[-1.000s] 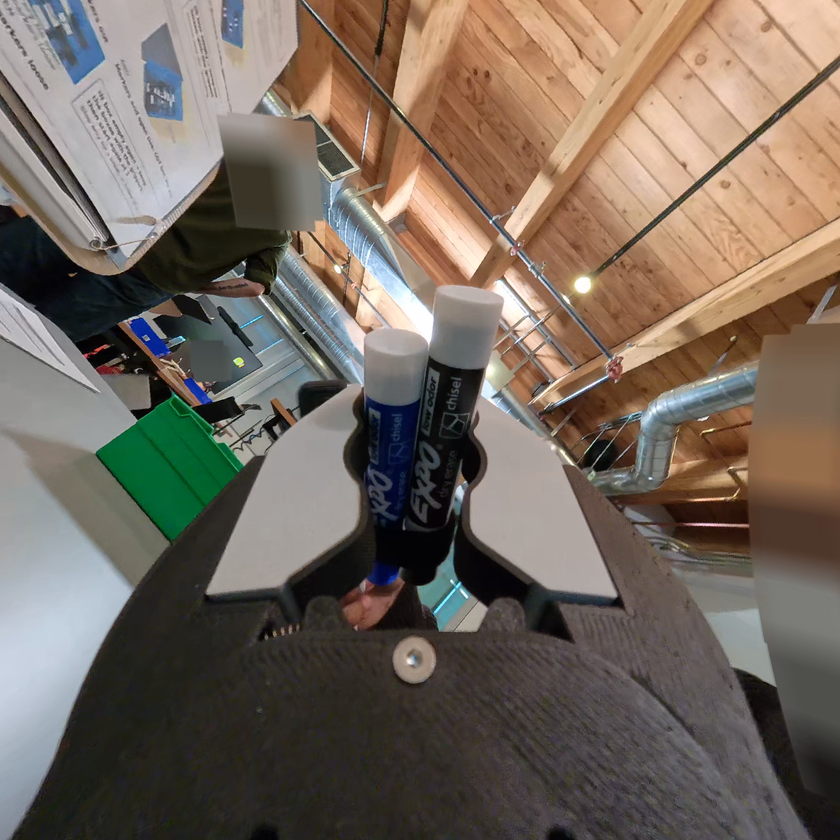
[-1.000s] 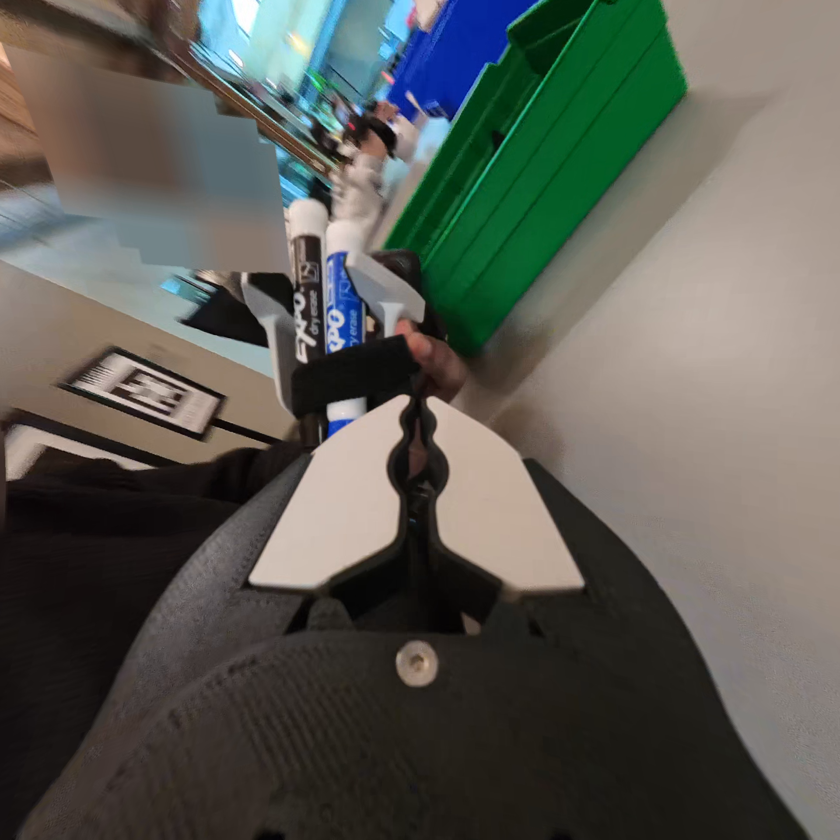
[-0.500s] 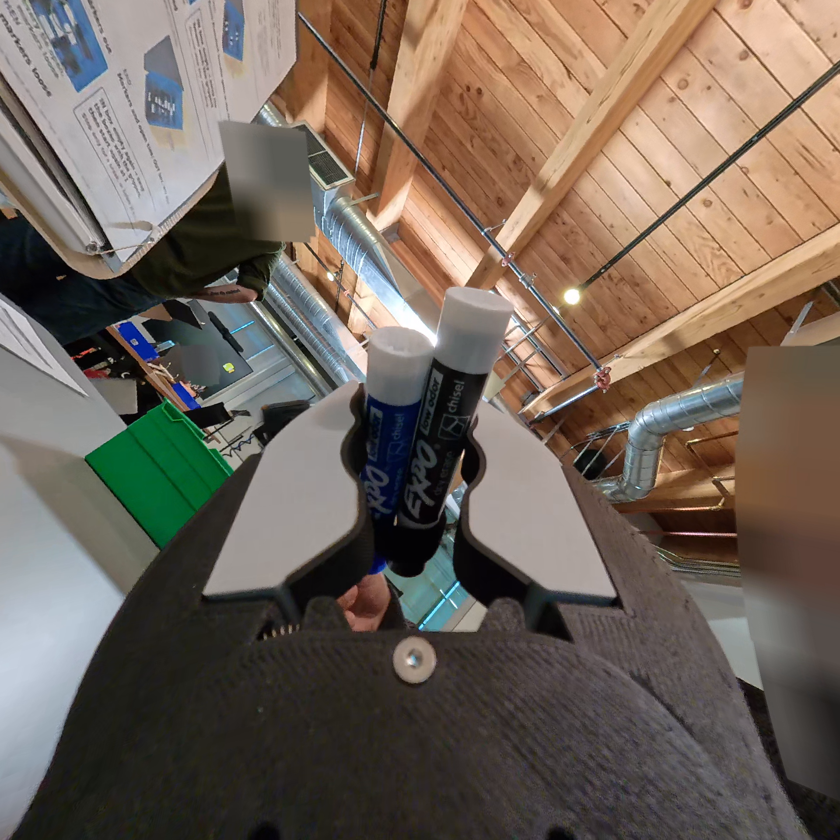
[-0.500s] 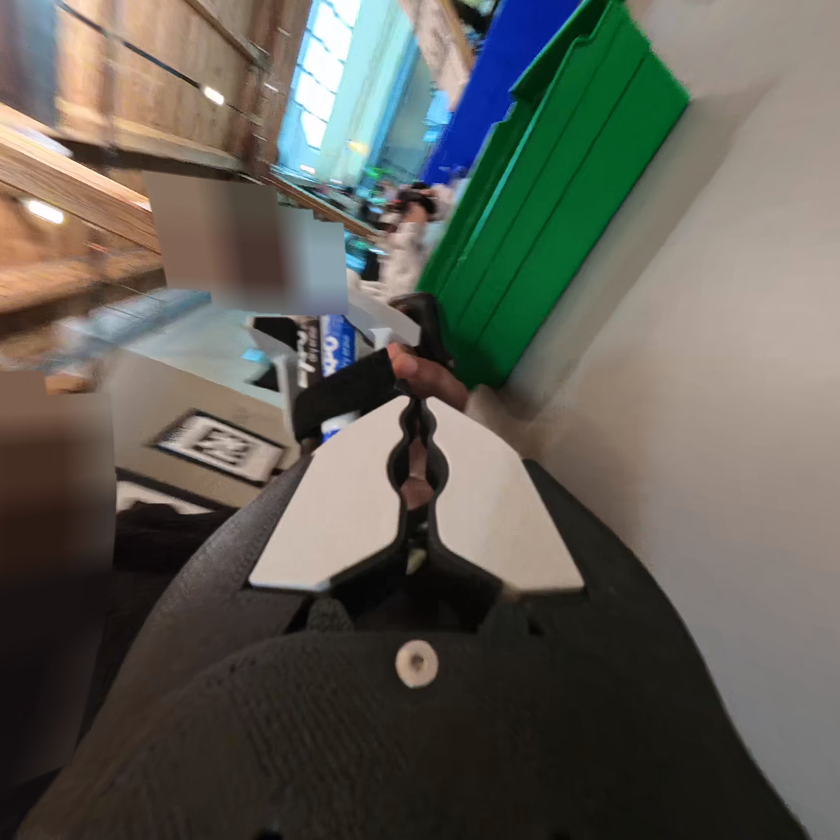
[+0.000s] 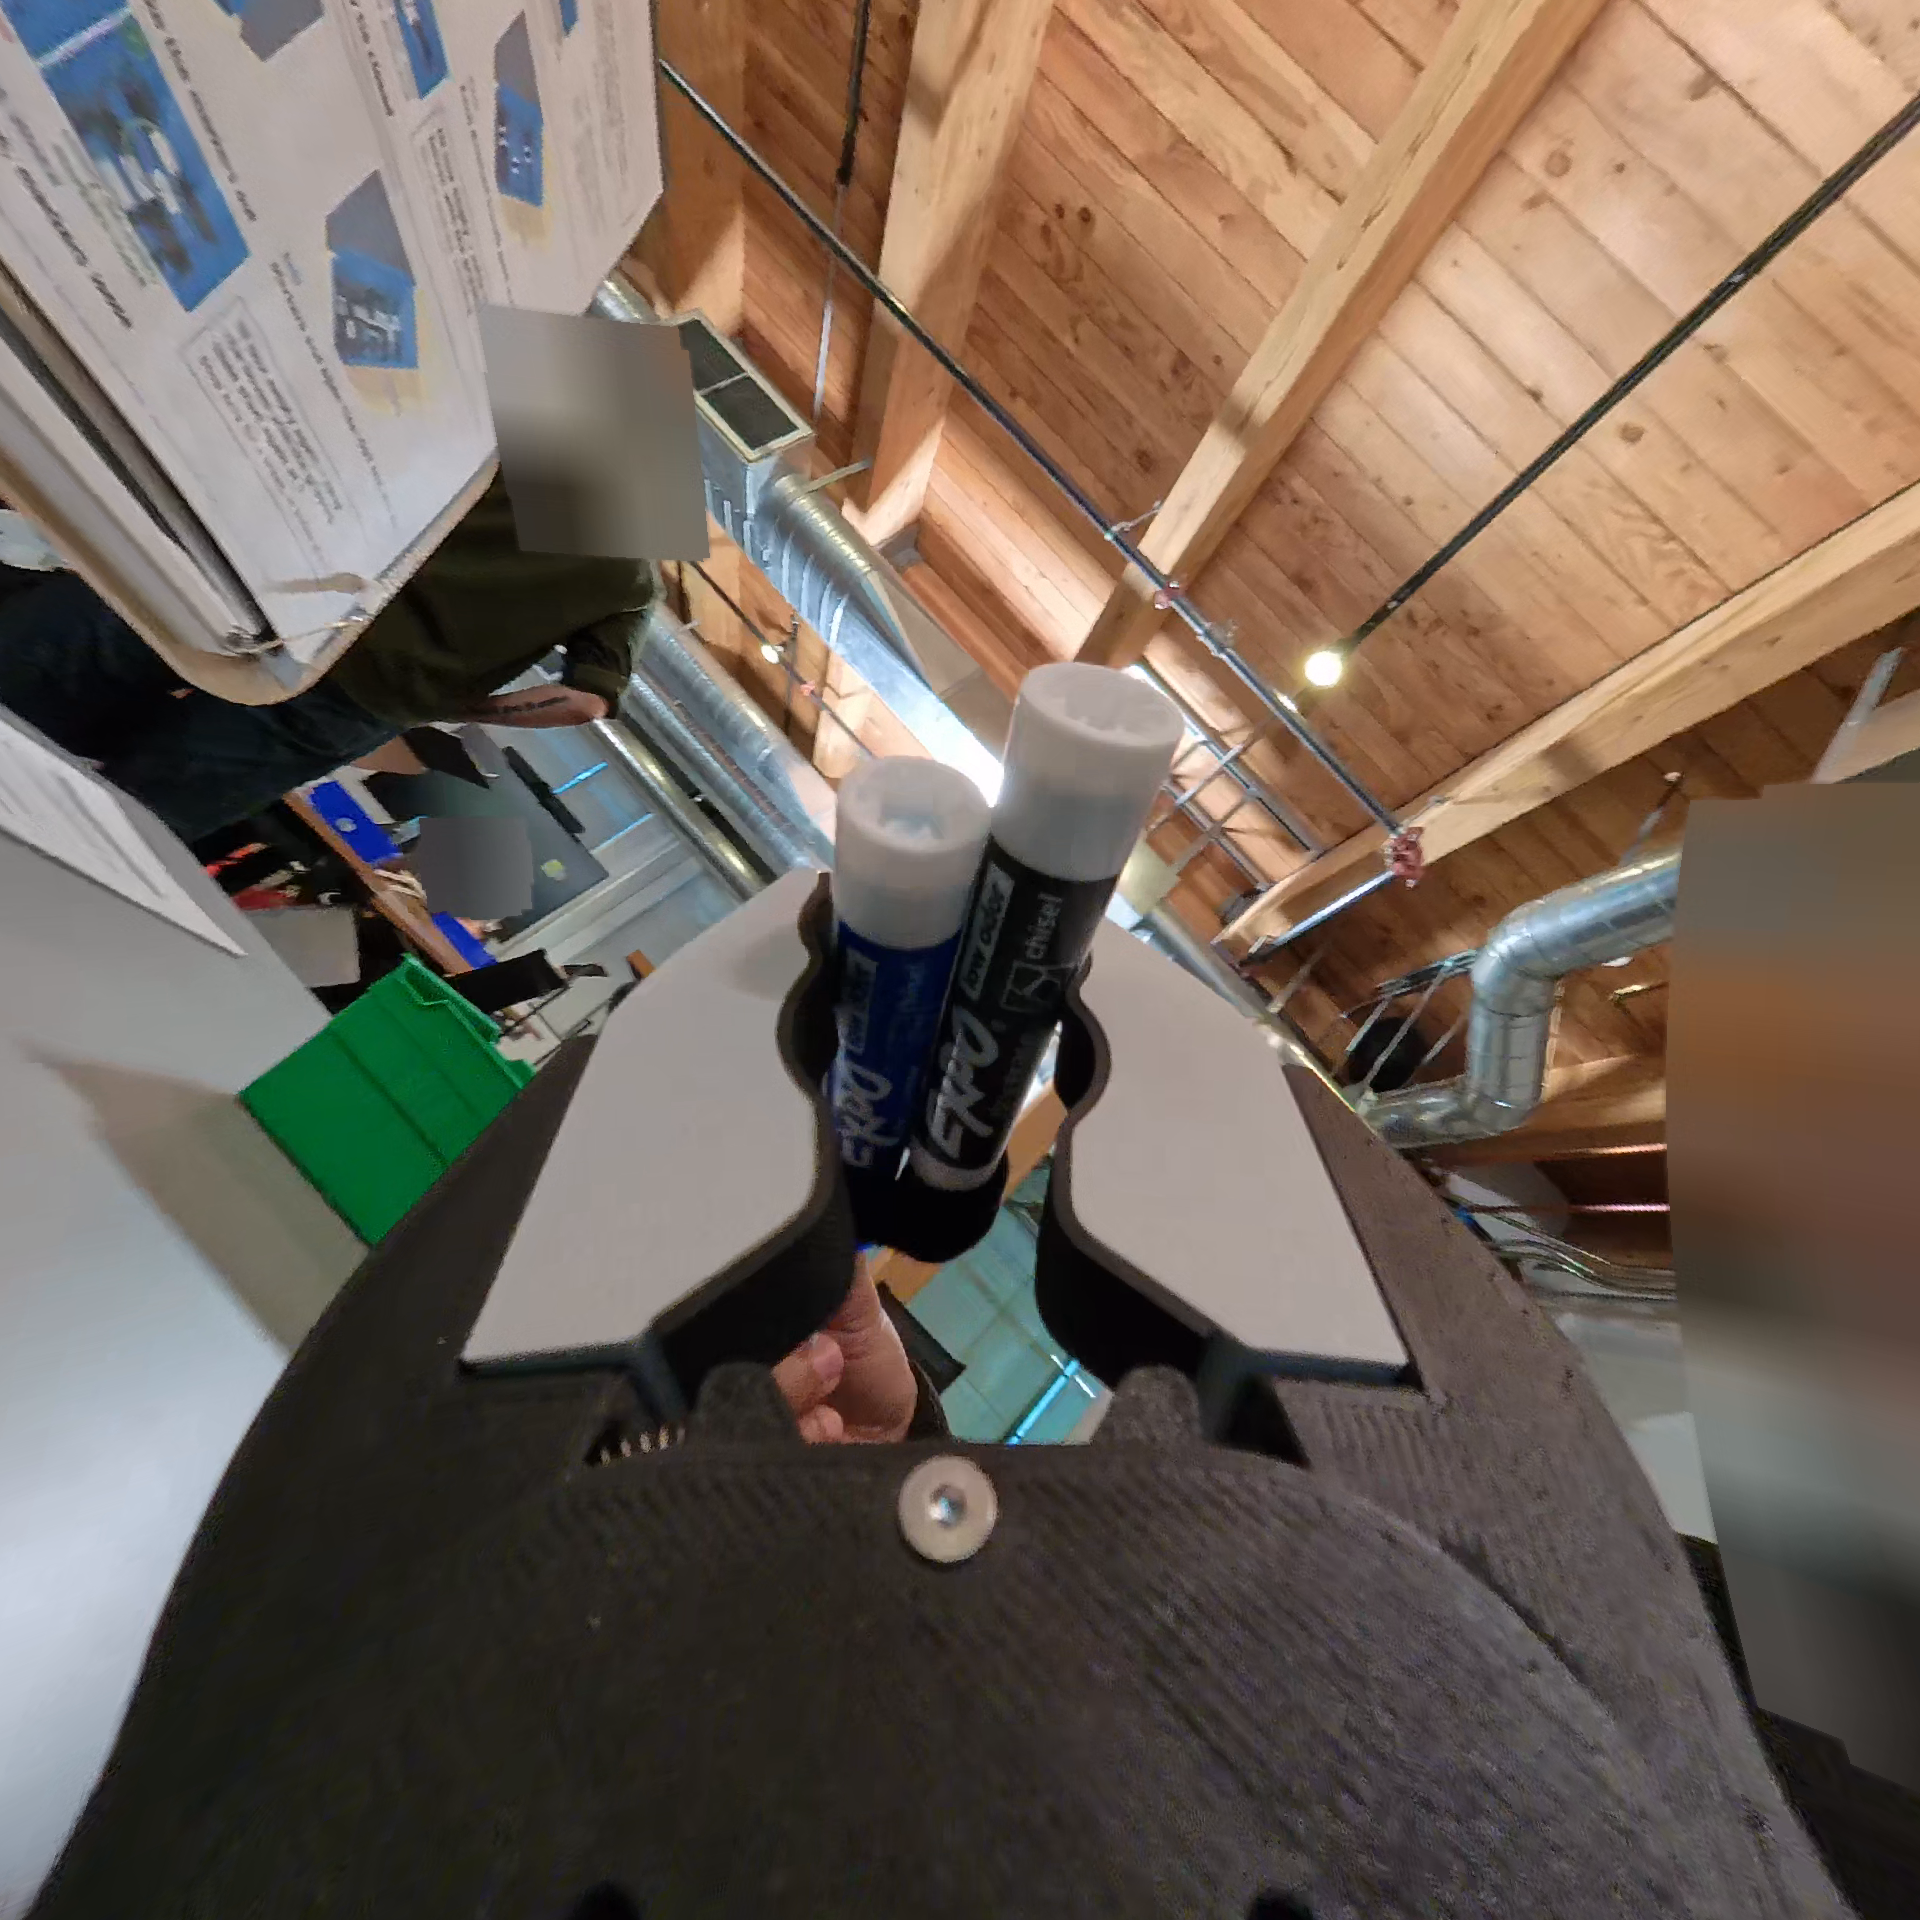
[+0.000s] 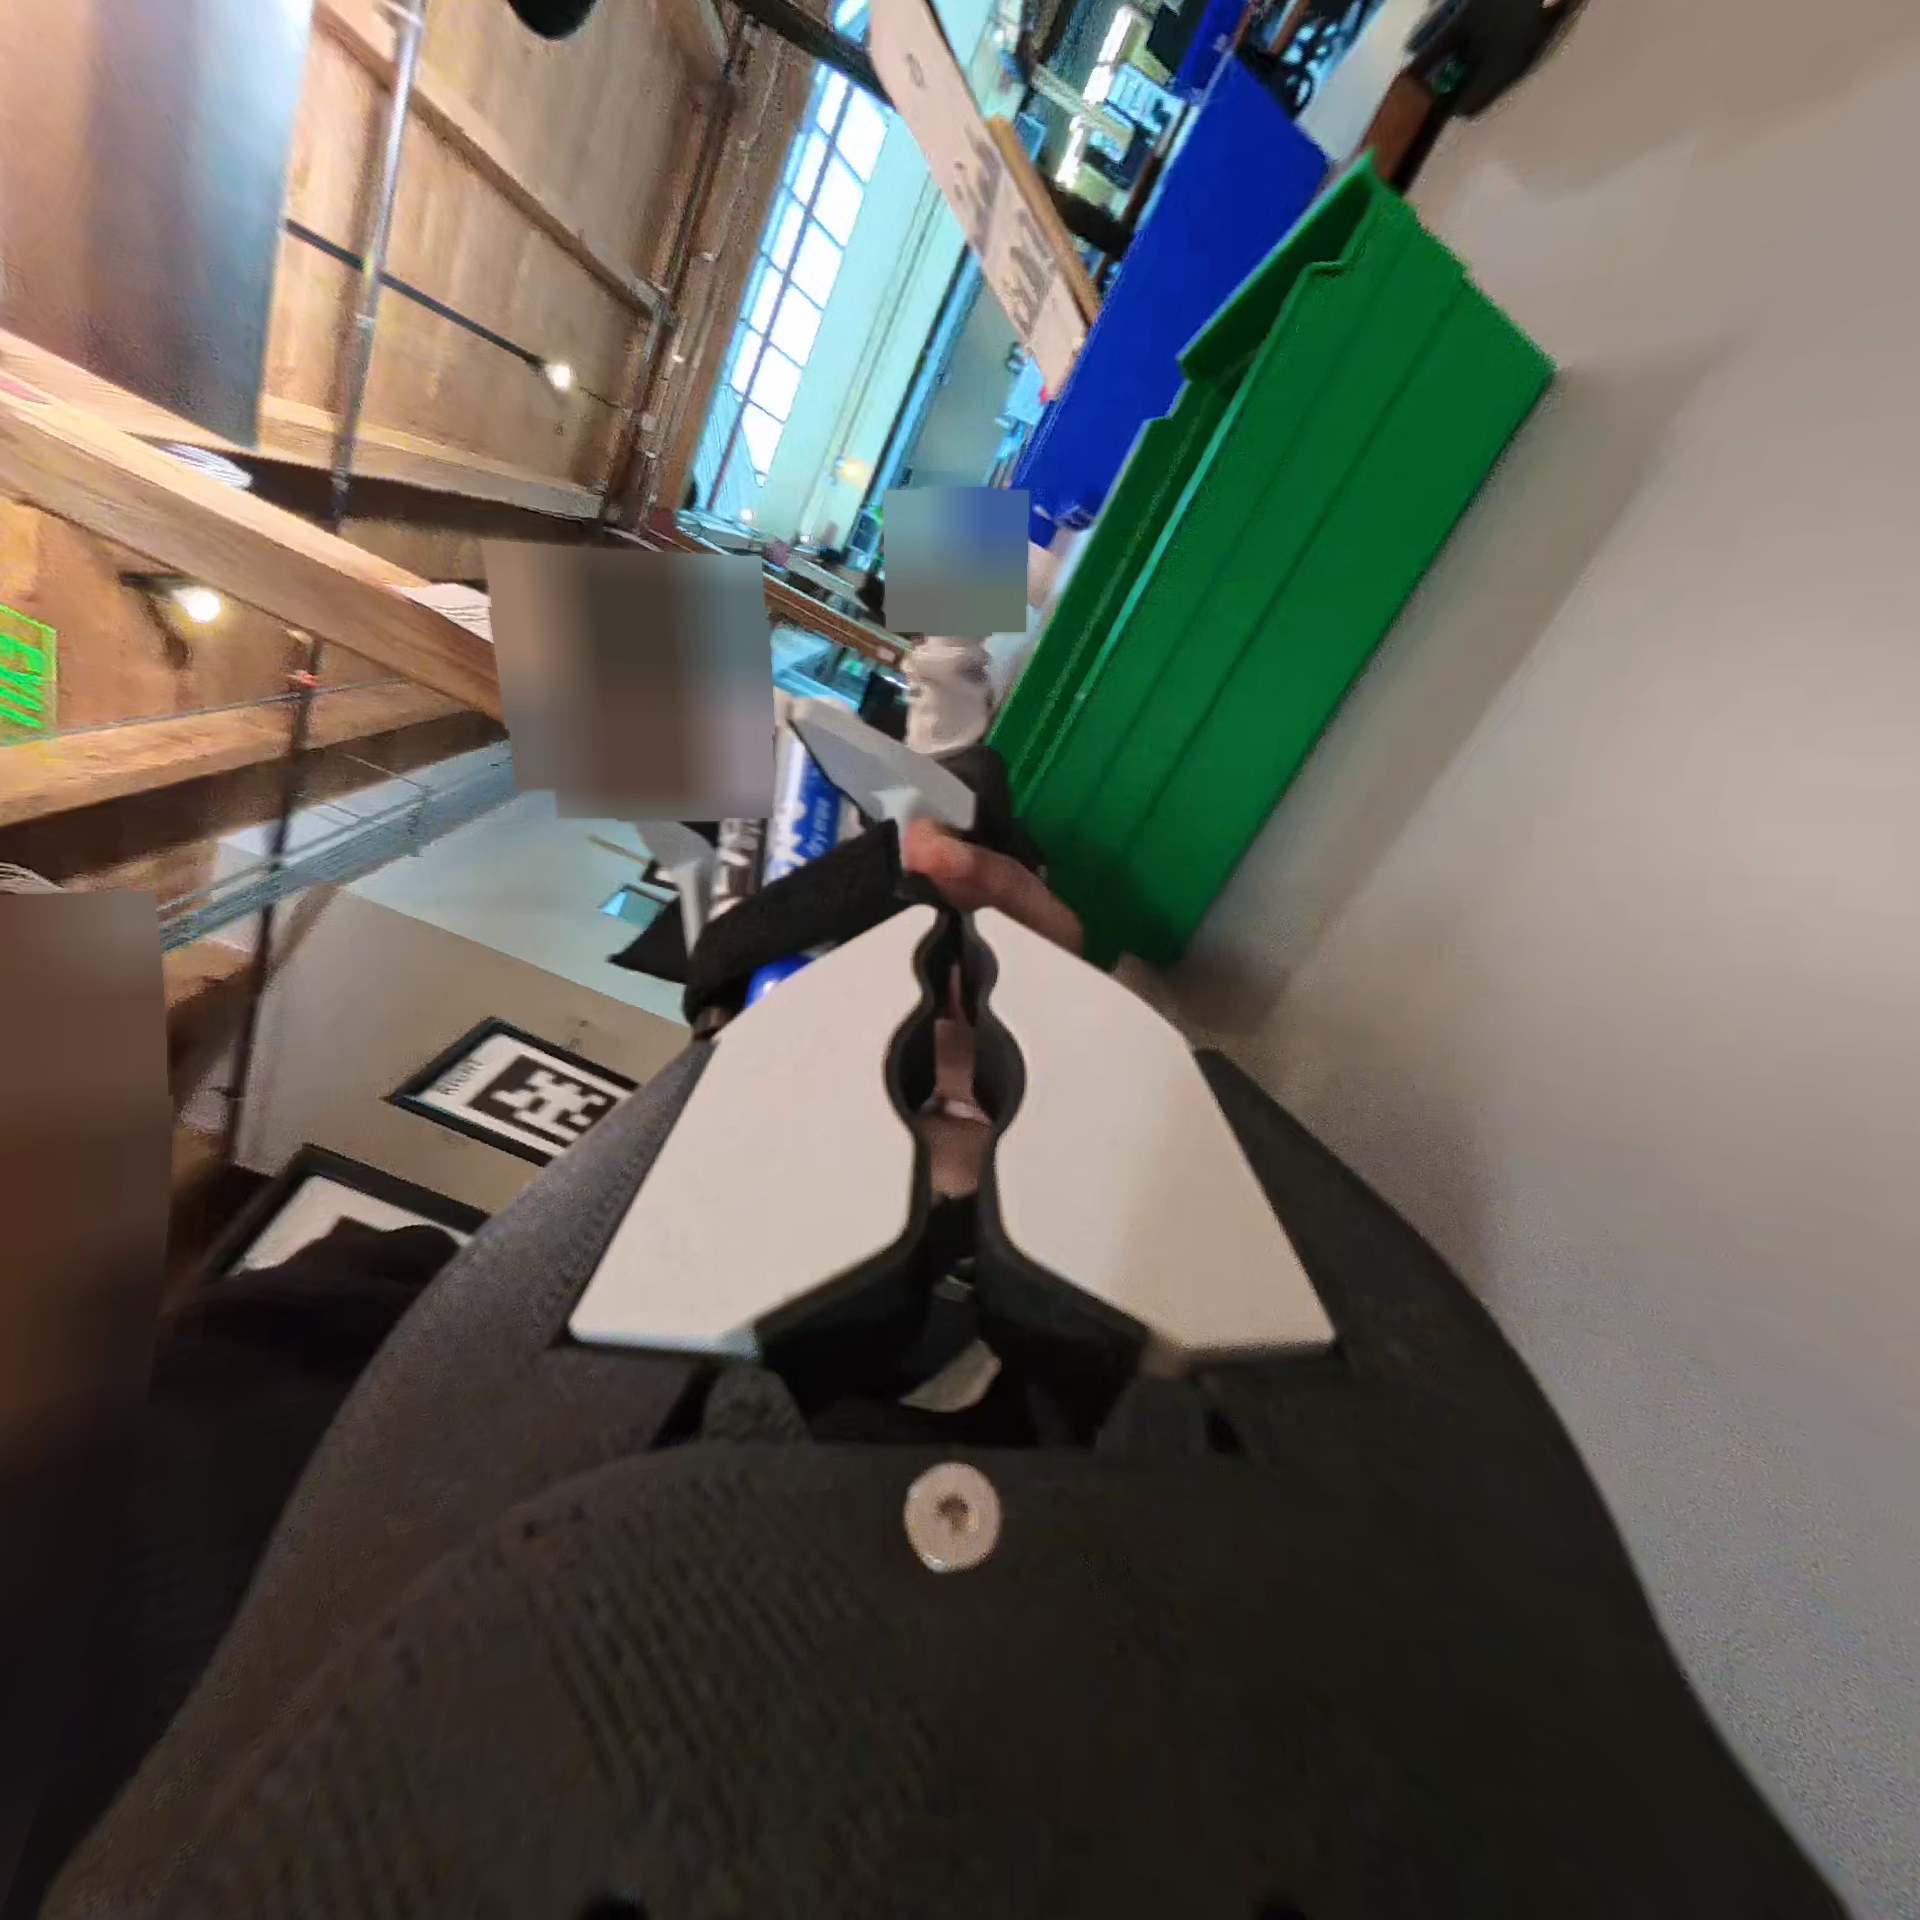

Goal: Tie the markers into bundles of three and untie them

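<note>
in the left wrist view the two markers have slid back through the left gripper. the blue marker no longer shows its blue tip behind the fingers, and the black marker now sticks out further ahead of it. their white ends have tipped toward the camera, so the hollow end faces show. the green bin, off to the gripper's left, has moved closer in.

in the right wrist view the right gripper has swung. the hand ahead of its tips sat higher before; now it lies just past them, and the markers there are mostly hidden behind the blurred patch and the black strap. the green bin looks larger, and a blue bin shows beyond it.
</note>
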`<state>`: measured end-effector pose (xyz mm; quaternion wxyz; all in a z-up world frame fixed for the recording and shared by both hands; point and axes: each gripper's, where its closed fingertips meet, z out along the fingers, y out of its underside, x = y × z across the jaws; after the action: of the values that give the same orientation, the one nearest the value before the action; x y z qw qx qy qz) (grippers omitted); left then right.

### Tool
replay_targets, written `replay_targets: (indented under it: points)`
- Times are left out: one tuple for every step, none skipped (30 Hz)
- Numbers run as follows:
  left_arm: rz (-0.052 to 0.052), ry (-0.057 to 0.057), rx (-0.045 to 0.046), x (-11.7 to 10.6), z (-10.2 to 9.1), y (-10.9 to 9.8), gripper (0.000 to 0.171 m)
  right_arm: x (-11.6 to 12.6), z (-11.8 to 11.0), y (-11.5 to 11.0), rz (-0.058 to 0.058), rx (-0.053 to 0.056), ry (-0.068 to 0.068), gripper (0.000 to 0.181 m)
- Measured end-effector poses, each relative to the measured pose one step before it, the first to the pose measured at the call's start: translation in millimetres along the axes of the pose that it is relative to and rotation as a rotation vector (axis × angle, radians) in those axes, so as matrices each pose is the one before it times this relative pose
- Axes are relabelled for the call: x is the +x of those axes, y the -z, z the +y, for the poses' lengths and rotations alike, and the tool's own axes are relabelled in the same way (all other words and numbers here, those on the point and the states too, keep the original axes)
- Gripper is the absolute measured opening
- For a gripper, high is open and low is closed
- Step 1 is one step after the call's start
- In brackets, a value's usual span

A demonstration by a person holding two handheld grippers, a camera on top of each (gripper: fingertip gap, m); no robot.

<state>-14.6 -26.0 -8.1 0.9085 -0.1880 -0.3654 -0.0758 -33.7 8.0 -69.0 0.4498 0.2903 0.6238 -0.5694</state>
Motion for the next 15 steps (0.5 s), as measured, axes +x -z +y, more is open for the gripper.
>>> replay_targets:
  points:
    - [-0.0078,0.0057,0.00298,-3.12,0.29,1.1,0.042,5.56,2.08,-0.14,0.0245,-0.0117,0.0242,0.001]
    - [0.006,0.0097,0.00159,-0.86,1.31,0.42,0.043,0.4,0.22,-0.71,0.0061,0.0007,0.003,0.001]
    - [0.009,0.0085,0.00814,1.14,0.21,-0.1,0.042,-2.96,-2.11,0.05,-0.0102,0.0129,-0.0052,0.001]
    - [0.0043,0.0044,0.00488,1.45,-0.48,-0.27,0.042,-1.97,-1.78,0.83,-0.0022,0.0078,0.0065,0.001]
    - [-0.0078,-0.014,-0.00484,-0.23,-0.15,-0.06,0.042,0.51,-1.88,1.36,0.0173,0.01,0.0274,0.001]
    - [-0.0061,-0.0116,-0.00471,-0.7,-0.41,0.21,0.043,1.79,-1.04,0.99,0.0295,0.0016,0.0408,0.001]
    - [-0.0049,-0.0034,-0.00298,-1.1,0.03,0.14,0.043,2.18,-0.63,0.35,0.0376,-0.002,0.0524,0.001]
    - [-0.0026,-0.0046,-0.00502,-0.6,1.39,-0.19,0.043,1.68,-0.27,-0.23,0.0402,-0.0041,0.0605,0.001]
    - [0.0024,-0.0052,-0.00783,0.59,2.19,-0.49,0.043,0.12,0.2,-0.35,0.0254,-0.0043,0.0399,0.001]
    - [-0.0013,-0.0092,-0.00912,0.95,2.42,-0.93,0.041,0.16,0.42,-0.04,0.0177,-0.0031,0.0216,0.001]
    - [-0.0064,-0.0145,-0.01293,0.46,2.35,-1.06,0.043,1.62,1.62,-0.12,0.0275,-0.0121,0.0377,0.001]
    - [-0.0068,-0.0149,-0.01368,-0.33,2.02,-0.65,0.043,2.19,1.89,-0.41,0.0428,-0.0188,0.0675,0.001]
    - [-0.002,-0.0038,-0.00417,-0.52,0.75,0.04,0.044,1.1,0.54,-0.45,0.0505,-0.0153,0.0878,0.001]
    - [0.0043,0.0099,0.00485,-0.37,-0.56,0.52,0.043,-0.21,0.71,-0.67,0.0513,-0.0229,0.1011,0.001]
    - [0.0076,0.0105,0.00526,0.39,-0.65,0.5,0.043,-1.24,0.04,-0.42,0.0482,-0.0195,0.0989,0.002]
